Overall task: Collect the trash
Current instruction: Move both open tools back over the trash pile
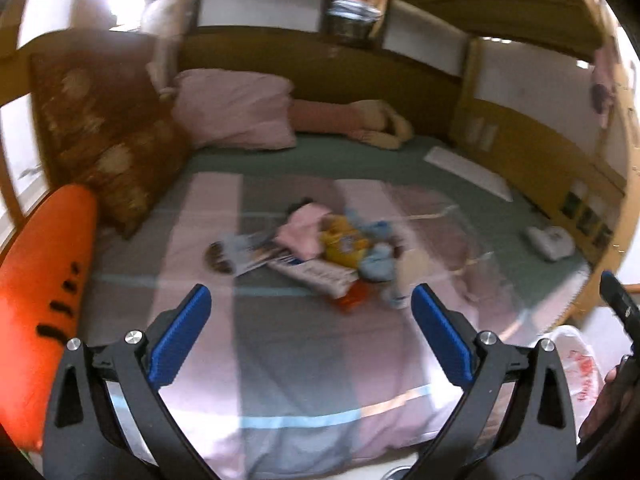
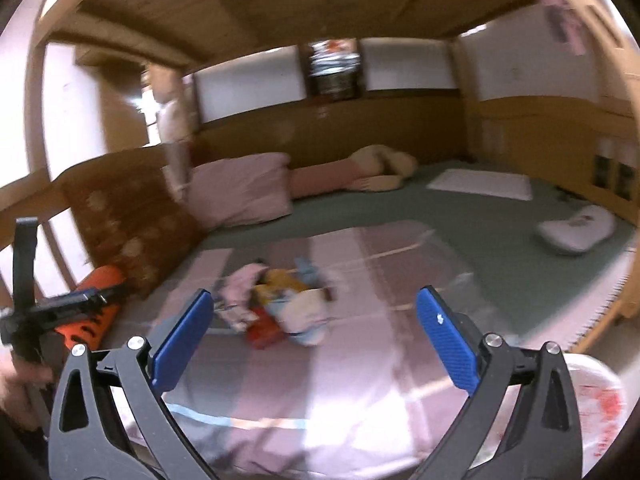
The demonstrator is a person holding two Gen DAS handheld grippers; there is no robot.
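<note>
Blue-padded fingers of the left gripper [image 1: 311,300] fill the bottom of the left wrist view, spread wide with nothing between them, angled down over a pink-and-grey striped blanket [image 1: 280,360]. Beyond the tips, in the middle of the bed, lies the pile of trash [image 1: 316,248]: pink, yellow and light-blue wrappers, printed paper and a red packet, all too blurred to read. An orange carrot-shaped cushion [image 1: 44,300] lies along the left edge, next to a brown patterned pillow [image 1: 104,136]. A pink pillow [image 1: 236,108] lies at the far side against the wooden wall. At the lower right a white plastic bag [image 1: 580,364] with red print, illegible, hangs off the bed's edge, beside the dark body of the other tool.

From the right wrist view, the right gripper [image 2: 314,308] is likewise spread wide and empty, tilted slightly downward. The pile [image 2: 280,304] lies just past its left finger, on the blanket. Bare blanket lies open between tool and pile. A green sheet [image 2: 460,216] stretches to the right, carrying a white pillow [image 2: 576,228]. The white bag [image 2: 596,404] is at the lower right corner.
</note>
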